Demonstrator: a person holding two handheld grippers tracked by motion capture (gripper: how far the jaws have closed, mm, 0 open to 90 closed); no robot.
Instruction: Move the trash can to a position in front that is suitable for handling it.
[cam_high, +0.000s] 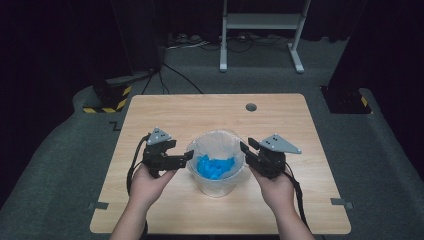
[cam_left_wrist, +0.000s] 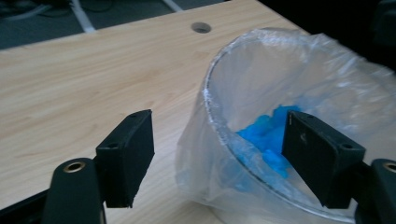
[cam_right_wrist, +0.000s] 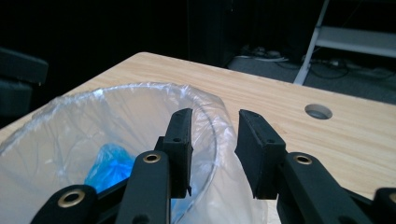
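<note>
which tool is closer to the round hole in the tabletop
Right. The right tool sits at the bucket's right rim, below the hole; the left tool is across the bucket.

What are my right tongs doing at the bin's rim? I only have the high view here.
Observer: The right tongs stand open astride the bin's rim, one jaw inside, one outside.
Operator: Are they pinching the clear bag?
Observer: Not visibly. A gap shows between the pads, and the folded edge of the clear bag runs through it.
Operator: And the left side?
Observer: The left tongs gape wide, one jaw over the table, the other over the blue wad inside.
</note>
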